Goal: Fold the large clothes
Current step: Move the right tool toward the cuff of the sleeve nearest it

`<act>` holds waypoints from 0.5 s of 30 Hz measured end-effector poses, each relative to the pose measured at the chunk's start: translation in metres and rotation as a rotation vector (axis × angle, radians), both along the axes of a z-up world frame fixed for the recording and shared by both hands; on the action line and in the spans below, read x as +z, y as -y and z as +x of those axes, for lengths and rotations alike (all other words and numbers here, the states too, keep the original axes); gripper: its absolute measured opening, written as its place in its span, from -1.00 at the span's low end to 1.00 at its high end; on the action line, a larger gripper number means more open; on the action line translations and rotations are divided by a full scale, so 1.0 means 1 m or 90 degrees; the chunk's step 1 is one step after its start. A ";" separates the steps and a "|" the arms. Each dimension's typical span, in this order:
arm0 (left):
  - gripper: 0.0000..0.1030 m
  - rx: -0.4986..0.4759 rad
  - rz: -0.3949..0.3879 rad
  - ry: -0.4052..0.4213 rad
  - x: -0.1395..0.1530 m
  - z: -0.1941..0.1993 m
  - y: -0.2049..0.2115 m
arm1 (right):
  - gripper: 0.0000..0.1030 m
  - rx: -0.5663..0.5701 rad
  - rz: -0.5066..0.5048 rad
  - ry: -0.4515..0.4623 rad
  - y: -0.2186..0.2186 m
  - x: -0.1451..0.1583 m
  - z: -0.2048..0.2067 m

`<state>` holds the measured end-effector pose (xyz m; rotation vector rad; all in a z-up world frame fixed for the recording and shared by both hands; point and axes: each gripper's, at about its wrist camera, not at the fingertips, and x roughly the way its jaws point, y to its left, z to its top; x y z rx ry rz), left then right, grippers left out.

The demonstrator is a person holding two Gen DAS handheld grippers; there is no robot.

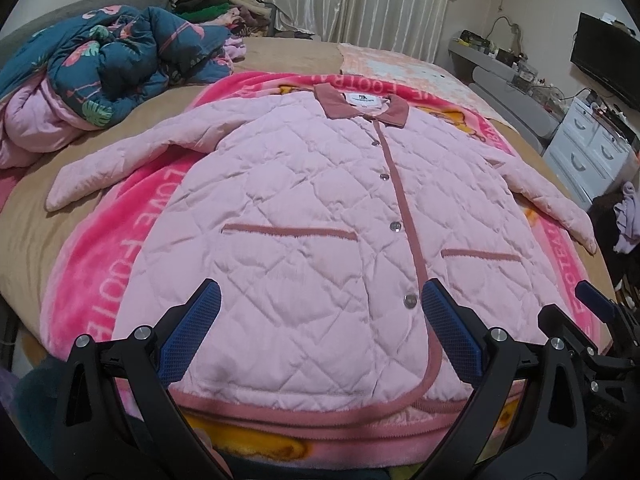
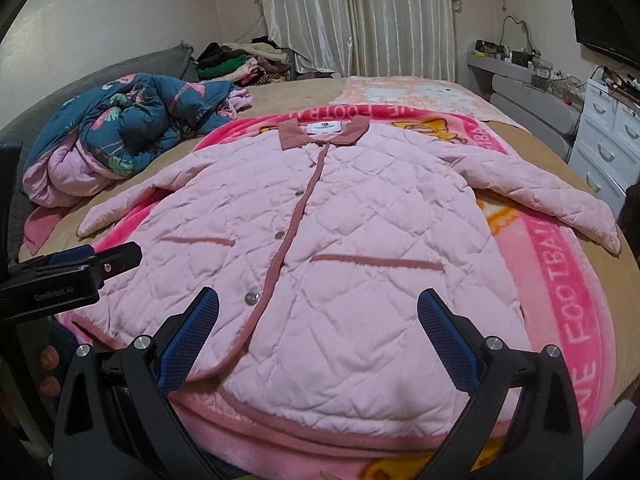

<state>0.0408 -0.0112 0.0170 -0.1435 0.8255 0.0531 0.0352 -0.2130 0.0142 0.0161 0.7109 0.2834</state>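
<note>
Left gripper [image 1: 320,320] spread wide, blue-padded fingers [image 1: 192,332] released and grasping nothing — it hovers just above the hem of the pink quilted jacket [image 1: 304,208], near the lowest snap button [image 1: 411,301]. Right gripper [image 2: 318,320] the same story: fingers [image 2: 448,340] parted, nothing between them, poised over the lower right panel of the jacket, and in its view the left gripper shows at the left edge, beside the jacket's hem. The jacket lies flat and face up on the bed, buttoned down its dusty-rose placket, collar [image 1: 362,106] at the far end, hem toward the grippers, two rose-trimmed pocket slits [image 1: 290,232] across the front. Both sleeves are splayed out — the left sleeve [image 1: 120,164] angled down onto the tan bedsheet [image 1: 32,216], the right sleeve [image 2: 548,200] reaching toward the bed's right edge. Under the jacket sits a bright pink blanket [image 1: 100,272] with white lettering. Farther out, a rumpled teal flamingo-print duvet [image 1: 120,64] is heaped at the left of the bed, a pile of clothes [image 1: 216,4] behind it, pale curtains [image 1: 360,4] at the back, and white drawers [image 1: 592,148] and a dark television [image 1: 604,56] along the right wall.
</note>
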 end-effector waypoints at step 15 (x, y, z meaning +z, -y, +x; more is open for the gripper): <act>0.82 -0.023 -0.009 -0.001 0.017 0.049 0.019 | 0.92 -0.031 0.011 0.017 0.025 0.019 0.050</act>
